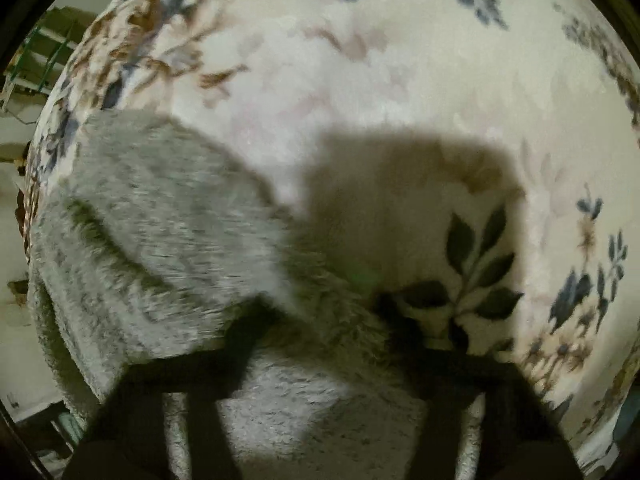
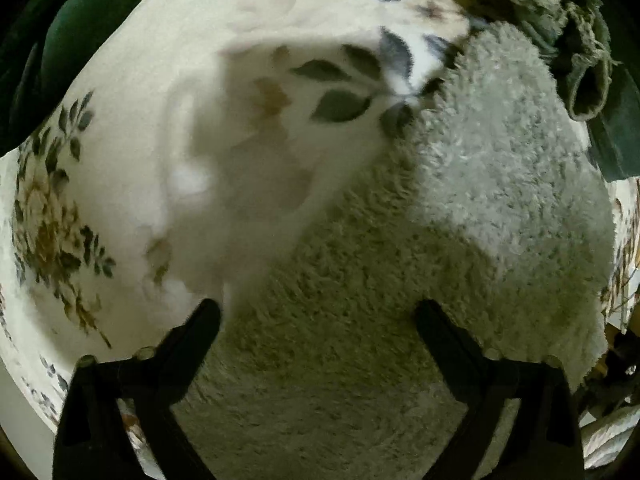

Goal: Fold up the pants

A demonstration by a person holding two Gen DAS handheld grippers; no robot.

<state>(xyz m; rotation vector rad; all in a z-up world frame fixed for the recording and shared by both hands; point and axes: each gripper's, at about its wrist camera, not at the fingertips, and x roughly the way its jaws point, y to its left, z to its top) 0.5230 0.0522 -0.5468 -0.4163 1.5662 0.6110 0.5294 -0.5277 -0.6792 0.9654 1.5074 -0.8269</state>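
Observation:
The pants are pale grey fluffy fleece, lying on a cream floral blanket. In the left wrist view they fill the lower left and a fold of them lies between my black fingers. My left gripper stands open over that fabric, its fingertips touching the fleece. In the right wrist view the pants fill the lower right and centre. My right gripper is wide open just above the fleece, holding nothing.
The floral blanket covers the surface around the pants. A dark green frayed cloth lies at the far right edge. A green rack stands past the blanket's left edge.

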